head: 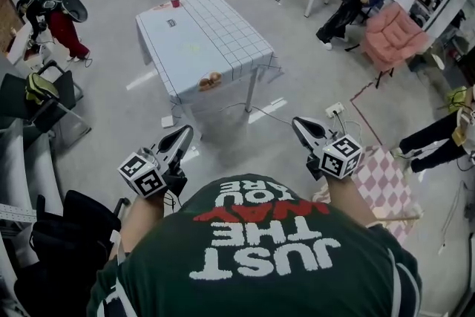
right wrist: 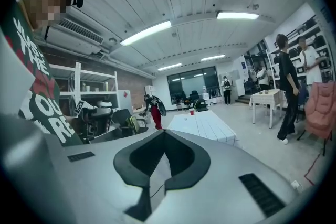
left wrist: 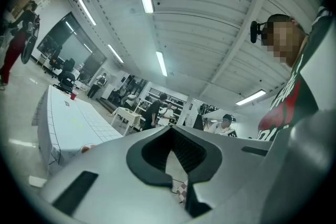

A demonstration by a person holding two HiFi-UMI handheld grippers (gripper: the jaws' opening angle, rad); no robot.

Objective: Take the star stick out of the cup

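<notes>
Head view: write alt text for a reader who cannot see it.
A person in a dark green shirt holds the left gripper and the right gripper out in front, both shut and empty, facing a table with a gridded cloth. A red cup stands at its far end.

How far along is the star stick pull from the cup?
Done: nothing visible yet. The red cup stands at the far end of the table, too small to show the star stick.
In hand: nothing. The left gripper and right gripper are shut and empty, held close to the person, short of the table.
Left: approach, grip the stick, lift it out.
</notes>
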